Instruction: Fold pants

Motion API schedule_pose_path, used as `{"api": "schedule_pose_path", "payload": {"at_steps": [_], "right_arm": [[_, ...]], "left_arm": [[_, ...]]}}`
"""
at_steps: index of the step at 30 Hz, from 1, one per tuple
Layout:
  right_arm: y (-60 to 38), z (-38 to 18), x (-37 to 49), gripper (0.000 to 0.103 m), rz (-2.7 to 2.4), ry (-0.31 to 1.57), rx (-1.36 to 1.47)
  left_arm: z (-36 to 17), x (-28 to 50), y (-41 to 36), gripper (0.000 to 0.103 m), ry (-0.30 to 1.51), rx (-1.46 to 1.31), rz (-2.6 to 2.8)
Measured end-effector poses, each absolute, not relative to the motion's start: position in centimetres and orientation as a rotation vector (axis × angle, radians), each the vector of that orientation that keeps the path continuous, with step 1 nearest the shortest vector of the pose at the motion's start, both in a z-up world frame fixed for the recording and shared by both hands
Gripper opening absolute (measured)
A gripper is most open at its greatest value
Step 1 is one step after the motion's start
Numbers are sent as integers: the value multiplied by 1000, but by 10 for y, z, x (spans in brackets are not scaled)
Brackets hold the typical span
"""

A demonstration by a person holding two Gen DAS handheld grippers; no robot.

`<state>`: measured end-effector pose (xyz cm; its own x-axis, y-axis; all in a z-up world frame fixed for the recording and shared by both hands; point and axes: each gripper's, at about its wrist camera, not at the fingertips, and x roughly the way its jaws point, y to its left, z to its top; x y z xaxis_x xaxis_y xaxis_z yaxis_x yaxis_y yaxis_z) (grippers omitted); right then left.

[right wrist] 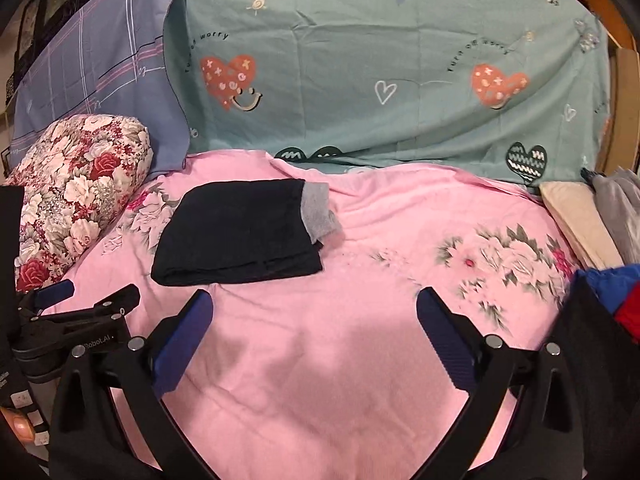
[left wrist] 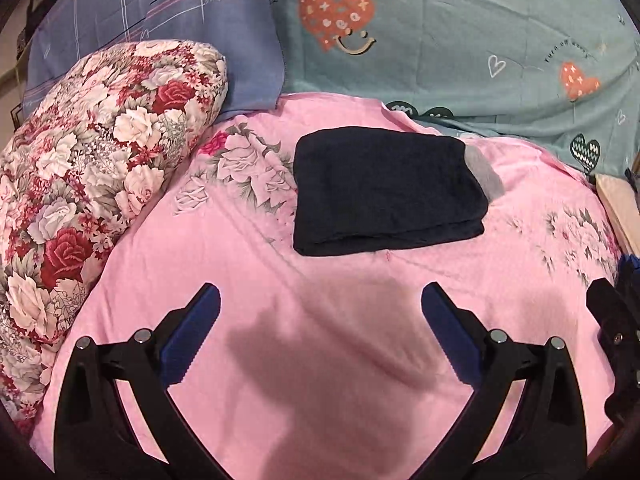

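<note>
**Folded pants on the pink sheet, both grippers spread wide**

Nearest in the left wrist view, the left hand-held gripper (left wrist: 320, 304) fills the bottom of the frame, its blue-padded fingers (left wrist: 192, 332) splayed wide with nothing between them, above bare pink bedsheet (left wrist: 248, 264). The right hand-held gripper (right wrist: 314, 310) shows the same in its own view: fingers wide apart, holding nothing, low in the frame.

Just beyond the fingertips, at the centre of the left view and left of centre in the right one, lie the pants (left wrist: 380, 188), dark navy and folded into a compact rectangle, flat on the sheet (a grey band (right wrist: 318, 210) pokes out at their right edge). Neither gripper touches them.

At the left of the frame a floral pillow (left wrist: 92, 176) leans onto the sheet. Farther back, a blue plaid pillow (right wrist: 92, 80) sits upper left, and a teal quilt (left wrist: 460, 48) printed with hearts spans the top.
</note>
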<state>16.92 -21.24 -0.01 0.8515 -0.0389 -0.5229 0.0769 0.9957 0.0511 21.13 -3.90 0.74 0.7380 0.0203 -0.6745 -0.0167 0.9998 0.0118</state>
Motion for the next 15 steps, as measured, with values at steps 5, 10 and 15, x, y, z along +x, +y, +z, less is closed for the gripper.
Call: {"api": "schedule_pose_path", "payload": {"at_steps": [5,10,15], "right_arm": [[-220,-19,158,102,-89,503,132],[-223,-32,167,102,-51,546,151],[-224,-39,168,102,-27,571,158]], "left_arm": [[2,211,-44,101,751,39,25],[-4,211,-39,101,752,-3,0],[-14,216,-41,101,809,-5,2]]}}
